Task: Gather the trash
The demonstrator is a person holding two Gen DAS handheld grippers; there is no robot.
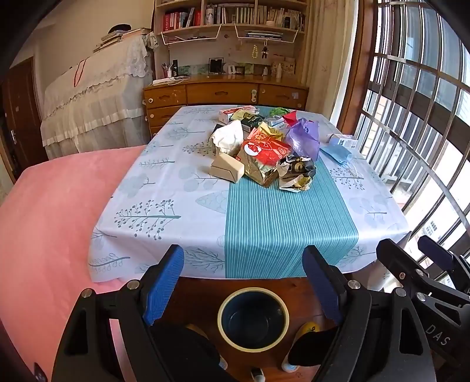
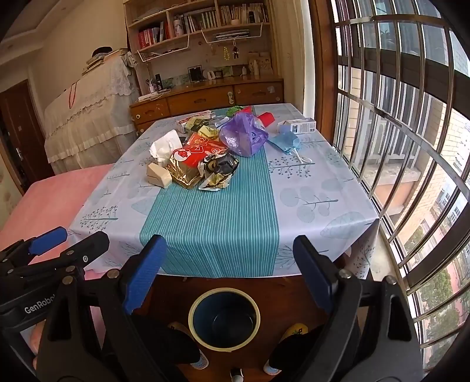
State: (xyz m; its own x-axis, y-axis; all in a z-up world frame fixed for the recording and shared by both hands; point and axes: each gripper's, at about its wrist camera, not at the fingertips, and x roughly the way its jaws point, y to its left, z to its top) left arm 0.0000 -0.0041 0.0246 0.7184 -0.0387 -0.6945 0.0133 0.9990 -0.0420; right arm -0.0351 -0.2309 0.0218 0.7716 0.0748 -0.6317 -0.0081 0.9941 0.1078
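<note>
Nearest the lens: left gripper, blue-padded jaws spread wide, holding nothing, hovering over a dark blue bin with a pale rim on the wooden floor just off the table's near edge. Alongside it, right gripper, jaws likewise wide apart and empty, framing the same bin from above. Farther up the table, well clear of both grippers: trash heap gathered on the teal striped band of the tablecloth — white crumpled tissue, beige box at the near left, red-and-gold snack wrapper, crushed silver-and-black foil touching it on the right, purple plastic bag behind. Beside the heap toward the window: blue face mask and small white carton. At the left of the table, pink cover. Beyond the far edge, wooden drawer unit under bookshelves. On the right, barred window.
</note>
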